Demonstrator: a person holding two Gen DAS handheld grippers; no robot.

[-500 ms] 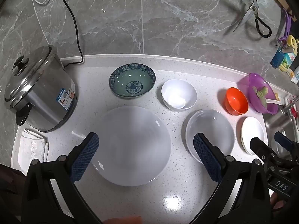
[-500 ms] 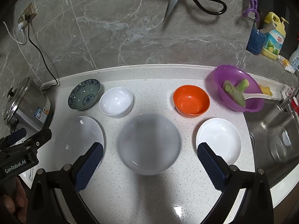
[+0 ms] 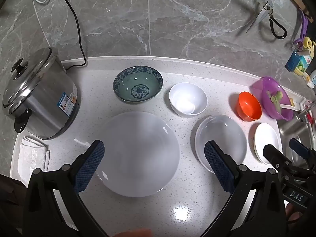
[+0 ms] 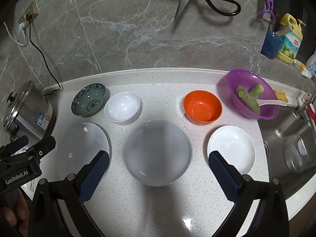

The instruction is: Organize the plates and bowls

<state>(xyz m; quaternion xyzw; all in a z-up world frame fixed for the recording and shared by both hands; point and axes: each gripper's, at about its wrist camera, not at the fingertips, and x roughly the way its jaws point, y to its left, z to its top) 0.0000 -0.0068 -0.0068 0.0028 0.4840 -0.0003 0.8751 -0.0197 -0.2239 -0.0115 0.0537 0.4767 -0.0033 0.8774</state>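
Left wrist view: our left gripper (image 3: 154,165) hangs over the speckled white countertop (image 3: 197,207) with its jaws fully apart and nothing between the pads, straddling the large frosted white round plate (image 3: 138,154) just below it. To that plate's right sits the medium translucent grey deep plate (image 3: 221,138), and beyond it the small glossy white plate (image 3: 264,140) near the steel sink (image 4: 286,138). Behind them stand the blue-patterned green ceramic bowl (image 3: 138,86), the plain white rounded bowl (image 3: 187,98) and the small orange plastic bowl (image 3: 248,106), all apart from one another.

From the right wrist, our right gripper (image 4: 158,174) is likewise spread wide and empty, centred over the grey deep plate.

We judge that nothing has been stacked yet. The plates look stiff, smooth and probably slippery; the patterned bowl looks ceramic, so heavier and chip-prone, while the orange bowl should be light. The flat plates lie flush on the counter, so we would pinch a rim at its near edge, one pad over the lip and one under. The bowls offer an easier hold: one finger inside the wall and one outside. Setting pieces down gently matters, since glazed surfaces can slide on each other.
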